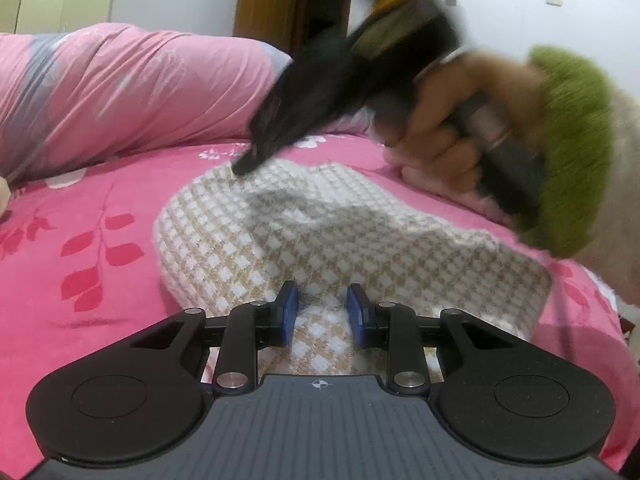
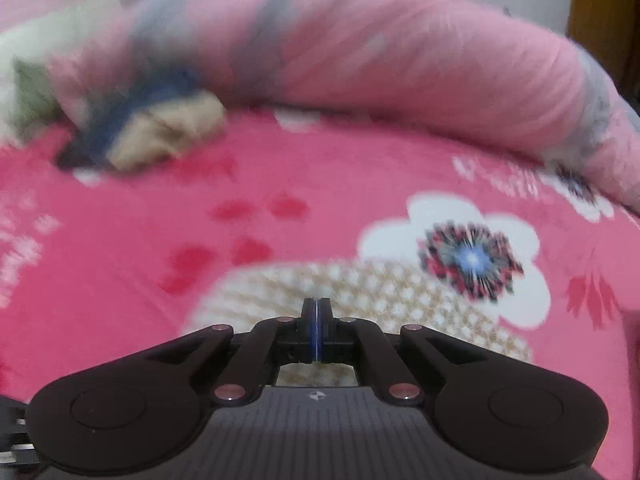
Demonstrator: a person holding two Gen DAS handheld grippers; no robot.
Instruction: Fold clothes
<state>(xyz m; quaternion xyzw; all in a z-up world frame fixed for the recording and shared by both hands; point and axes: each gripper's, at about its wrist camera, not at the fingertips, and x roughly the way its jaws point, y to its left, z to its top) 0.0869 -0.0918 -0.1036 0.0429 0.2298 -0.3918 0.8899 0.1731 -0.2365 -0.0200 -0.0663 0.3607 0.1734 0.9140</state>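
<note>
A beige-and-white checked cloth (image 1: 320, 232) lies crumpled on the pink flowered bed sheet (image 1: 80, 208). My left gripper (image 1: 322, 308) is at its near edge, and a bunched fold of the cloth sits pinched between the blue pads (image 1: 289, 308). My right gripper (image 1: 244, 164), blurred, comes down from the upper right and its tip is at the cloth's far edge. In the right wrist view that gripper (image 2: 316, 308) is shut pad to pad with nothing seen between the pads, and the checked cloth (image 2: 400, 296) lies just beneath it.
A rolled pink and grey quilt (image 1: 140, 92) runs along the back of the bed. A hand (image 1: 440, 132) in a green cuff (image 1: 572, 140) holds the right gripper. Other clothes, blue and tan (image 2: 160, 132), lie blurred at the far left.
</note>
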